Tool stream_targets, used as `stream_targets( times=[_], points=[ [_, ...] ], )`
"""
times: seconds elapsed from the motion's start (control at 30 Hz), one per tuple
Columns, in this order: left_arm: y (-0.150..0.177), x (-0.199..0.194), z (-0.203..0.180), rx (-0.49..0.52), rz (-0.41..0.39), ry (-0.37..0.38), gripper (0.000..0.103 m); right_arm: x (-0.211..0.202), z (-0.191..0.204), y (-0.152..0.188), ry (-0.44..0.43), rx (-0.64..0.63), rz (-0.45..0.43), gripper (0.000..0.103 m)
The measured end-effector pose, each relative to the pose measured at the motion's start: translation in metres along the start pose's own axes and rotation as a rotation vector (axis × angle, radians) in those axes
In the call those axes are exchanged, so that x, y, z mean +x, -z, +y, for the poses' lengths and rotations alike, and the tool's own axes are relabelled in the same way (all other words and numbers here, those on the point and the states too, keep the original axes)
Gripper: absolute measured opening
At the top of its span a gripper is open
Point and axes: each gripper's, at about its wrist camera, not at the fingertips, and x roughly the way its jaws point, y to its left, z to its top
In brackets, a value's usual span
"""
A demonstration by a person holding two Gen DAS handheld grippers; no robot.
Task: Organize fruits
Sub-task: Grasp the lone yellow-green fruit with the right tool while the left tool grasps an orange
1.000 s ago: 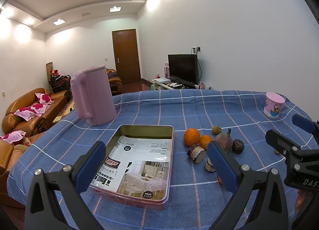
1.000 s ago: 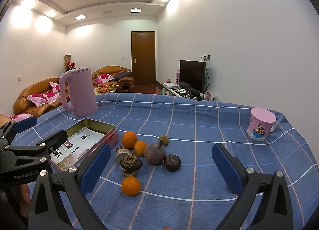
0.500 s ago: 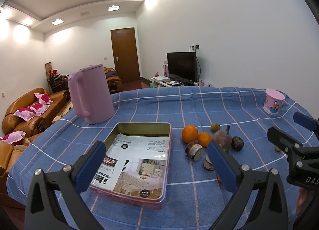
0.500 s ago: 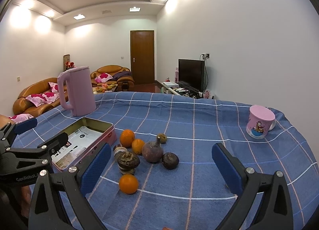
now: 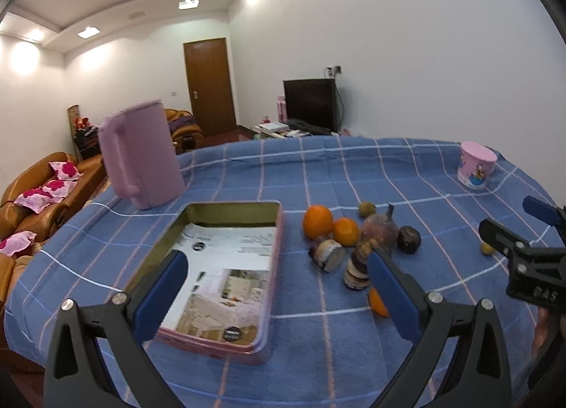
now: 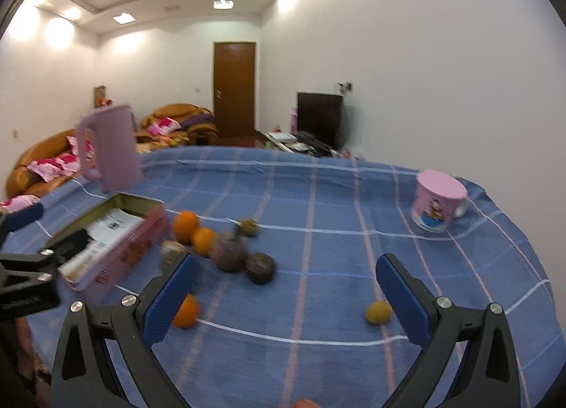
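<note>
- Worktop (image 5: 406,167) under blue check cloth; all fruit loose on it, nothing in the tin yet, so the task looks barely begun: approach step, before the first pick.
- Tin (image 5: 276,266), open, pink-walled, printed sheet lying inside. Long axis runs from near the left claw away toward the jug (image 5: 141,156); one short end faces the camera. Sits left of the fruit, near but apart. Likely the drop spot, a judgement only.
- Left claw (image 5: 276,305) wide open, nothing held, hovering over the tin's near end.
- Right claw (image 6: 283,302) wide open, empty, above bare cloth, aimed between the fruit cluster and a stray one. Right view is blurred.
- Mug (image 6: 438,202), pink, upright, well apart at the far right; not fruit.
- Cluster just right of the tin: two oranges (image 5: 318,222) touching, a purplish round fruit (image 5: 380,231) with stem pointing up, a dark round one (image 5: 408,239) beside it, a small greenish one (image 5: 367,209) behind.
- Two cut or banded fruits (image 5: 327,253) in front of the cluster; one lies on its side, the other stands upright. Kind unclear.
- Third orange (image 6: 185,312) near, half hidden by the right claw's left finger.
- Small yellow fruit (image 6: 378,312) alone, just beside the right claw's right finger.
- Next move, my guess: lower the right claw onto the nearest fruit, centre it between the pads, close gently; round fruit may roll.
</note>
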Motion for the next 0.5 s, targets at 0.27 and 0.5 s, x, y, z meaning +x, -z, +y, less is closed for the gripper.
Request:
stream_targets(
  times=[0.27,0.5],
  points=[
    [0.009,0.016,-0.021,0.030,0.050,0.057,0.103,0.020,-0.042,0.018,0.079,0.033,0.124,0.101],
    [0.015,0.028,-0.040,0.057,0.105,0.122,0.090,0.031,-0.064,0.030,0.080,0.042,0.203,0.083]
  ],
)
